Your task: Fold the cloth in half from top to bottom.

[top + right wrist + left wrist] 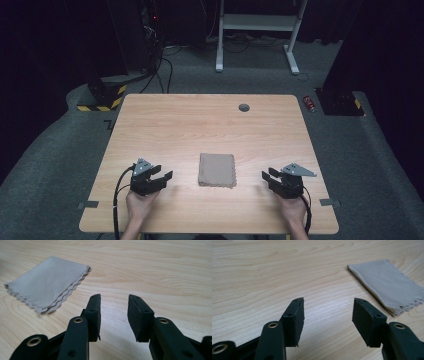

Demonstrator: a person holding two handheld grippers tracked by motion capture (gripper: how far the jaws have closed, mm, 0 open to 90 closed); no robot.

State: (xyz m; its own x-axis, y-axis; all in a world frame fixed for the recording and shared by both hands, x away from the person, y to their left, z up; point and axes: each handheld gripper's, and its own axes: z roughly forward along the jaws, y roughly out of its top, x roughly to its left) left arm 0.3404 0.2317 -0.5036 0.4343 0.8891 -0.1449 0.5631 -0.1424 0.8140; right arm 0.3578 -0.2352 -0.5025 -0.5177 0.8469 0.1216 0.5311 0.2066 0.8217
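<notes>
Nearest the table's front edge, the left gripper (161, 177) sits at about eight o'clock from the table's middle and the right gripper (268, 176) at about four o'clock, each held in a hand that comes in from six o'clock. Both have their jaws spread with nothing between them; in the left gripper view the pads (295, 317) stand well apart over bare wood, and in the right gripper view the pads (93, 315) stand somewhat closer together, also over bare wood. Between the two grippers, a little toward six o'clock of the table's middle, lies the folded cloth (217, 170), a beige rectangle of several layers, flat on the wooden table (200, 125). Its wavy cut edges (67, 293) face the right gripper and the near side, and its smooth folded edge (364, 283) faces the left gripper. Neither gripper touches it; each is near but apart. The risk from here, as I judge it, is in the first pinch: a jaw closing on the stacked wavy edges may catch only the top layer or all of them at once, so the cloth opens crookedly or merely drags across the smooth wood. Farther off, at twelve o'clock, a small dark grommet (244, 107) sits in the tabletop, well clear of the work.
</notes>
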